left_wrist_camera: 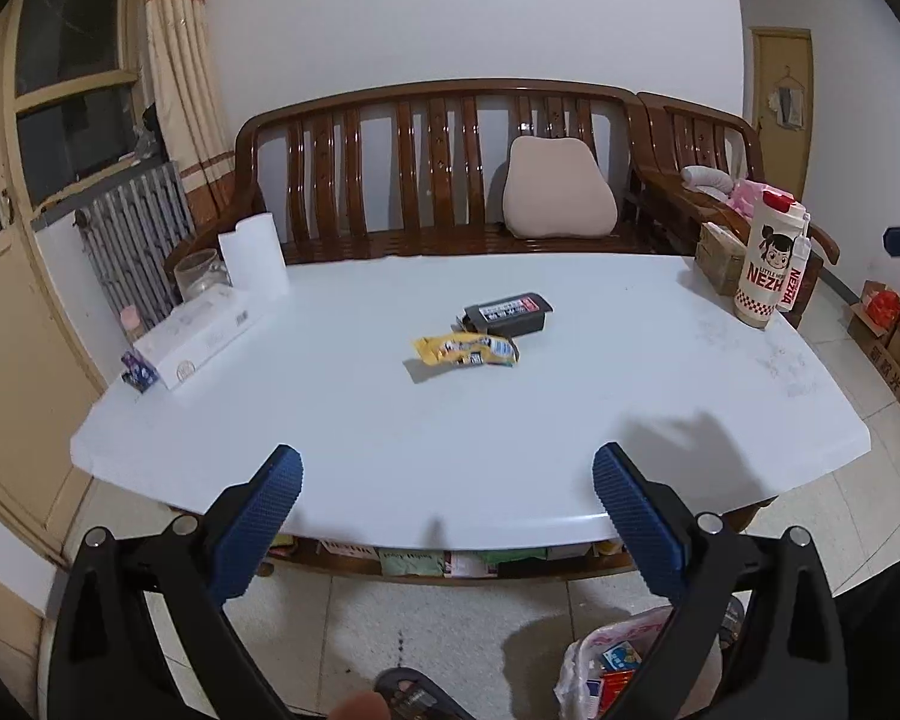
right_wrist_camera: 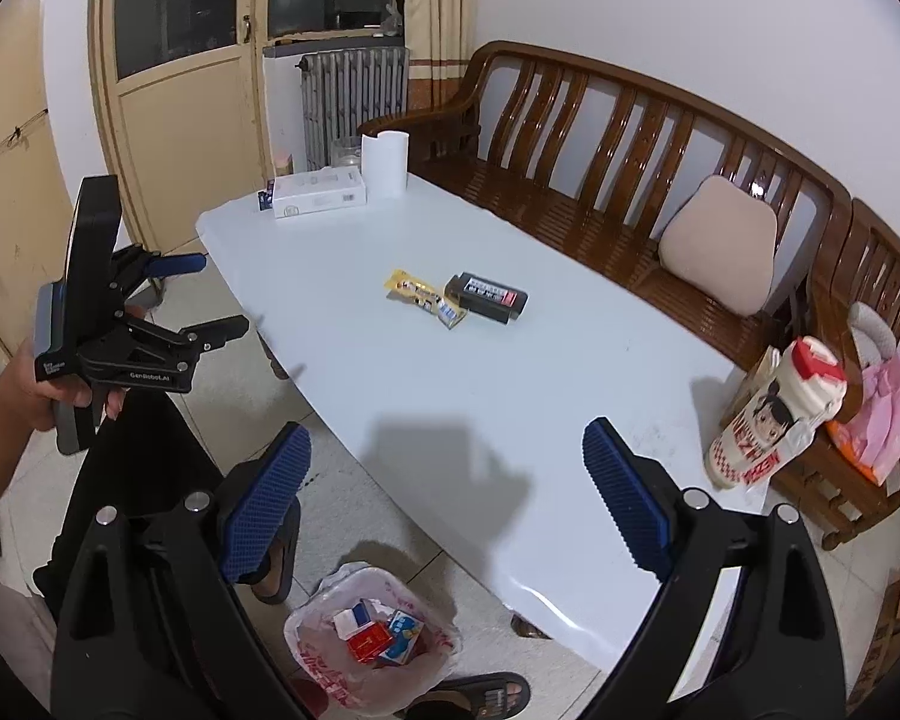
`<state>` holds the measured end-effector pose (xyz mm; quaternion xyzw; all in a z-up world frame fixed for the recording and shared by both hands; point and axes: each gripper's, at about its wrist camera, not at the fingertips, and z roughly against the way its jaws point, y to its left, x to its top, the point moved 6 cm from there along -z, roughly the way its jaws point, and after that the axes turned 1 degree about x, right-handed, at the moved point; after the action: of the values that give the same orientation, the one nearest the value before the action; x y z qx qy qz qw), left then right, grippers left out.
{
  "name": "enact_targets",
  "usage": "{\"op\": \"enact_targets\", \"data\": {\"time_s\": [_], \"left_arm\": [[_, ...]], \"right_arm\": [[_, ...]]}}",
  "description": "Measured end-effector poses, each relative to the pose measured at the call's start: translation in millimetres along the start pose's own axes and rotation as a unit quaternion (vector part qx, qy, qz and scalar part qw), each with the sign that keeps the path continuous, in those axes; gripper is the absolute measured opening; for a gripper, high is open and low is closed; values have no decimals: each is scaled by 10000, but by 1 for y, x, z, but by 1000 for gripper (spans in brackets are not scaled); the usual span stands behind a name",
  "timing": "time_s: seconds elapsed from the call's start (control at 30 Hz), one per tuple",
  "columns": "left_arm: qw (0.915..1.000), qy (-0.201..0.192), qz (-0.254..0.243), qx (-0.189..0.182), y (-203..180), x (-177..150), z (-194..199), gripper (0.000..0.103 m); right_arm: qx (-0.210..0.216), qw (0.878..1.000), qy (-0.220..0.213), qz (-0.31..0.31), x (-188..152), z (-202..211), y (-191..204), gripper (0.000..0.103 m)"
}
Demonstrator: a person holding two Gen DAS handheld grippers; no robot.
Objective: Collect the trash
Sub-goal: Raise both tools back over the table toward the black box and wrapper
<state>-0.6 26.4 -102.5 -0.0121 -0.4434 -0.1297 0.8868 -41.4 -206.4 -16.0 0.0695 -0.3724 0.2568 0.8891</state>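
Your left gripper [left_wrist_camera: 447, 468] hangs wide open and empty at the near edge of the white table [left_wrist_camera: 630, 360], seen from the left wrist. Two pieces of trash lie together near the table's middle, well ahead of the fingertips: a yellow snack wrapper [left_wrist_camera: 465, 351] and, just behind it and apparently touching, a black packet [left_wrist_camera: 510, 312]. Low in the frame, on the floor by your feet, the lined trash bin [left_wrist_camera: 606, 666] shows a few boxes already inside.

From the right wrist, your right gripper [right_wrist_camera: 447, 459] is likewise spread wide with nothing between its pads, poised over the table's near corner. The wrapper [right_wrist_camera: 426, 297] and black packet [right_wrist_camera: 487, 297] sit side by side mid-table, both untouched. The left gripper [right_wrist_camera: 210, 294] is visible off to the side, jaws apart. Below, the bin [right_wrist_camera: 330, 654] holds red, white and blue cartons [right_wrist_camera: 378, 636].

By this evidence the job looks partly done: some rubbish is binned, two items appear left to collect. The white box [right_wrist_camera: 318, 195], paper roll [right_wrist_camera: 384, 162] and Nezha bottle [right_wrist_camera: 774, 414] look like keepers, though that is a judgement.
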Motion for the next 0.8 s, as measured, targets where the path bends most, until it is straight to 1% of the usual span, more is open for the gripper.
{"op": "enact_targets", "data": {"time_s": [0.1, 0.23, 0.33, 0.47, 0.6, 0.67, 0.8], "left_arm": [[9999, -83, -135, 28, 1, 11, 5, 95], [9992, -184, -343, -122, -1, 27, 11, 95], [9980, -250, -551, -153, -3, 37, 14, 95], [9966, -242, -770, -179, -7, 48, 13, 95], [9949, -213, -971, -197, -8, 55, 9, 95], [9942, -183, -1031, -228, -8, 57, 5, 95], [9913, -106, -1244, -417, -7, 66, -15, 95]], "right_arm": [[-48, 9999, 1, 109, 10, 5, 0, 90], [-115, 9996, 2, 255, 18, 12, 0, 91], [-168, 9991, 14, 385, 26, 14, -2, 91], [-230, 9980, 40, 587, 36, 15, -4, 91], [-270, 9961, 131, 830, 46, 10, -9, 91], [-214, 9952, 198, 932, 51, 5, -11, 91], [-193, 9918, 347, 1218, 63, -16, -18, 92]]}}
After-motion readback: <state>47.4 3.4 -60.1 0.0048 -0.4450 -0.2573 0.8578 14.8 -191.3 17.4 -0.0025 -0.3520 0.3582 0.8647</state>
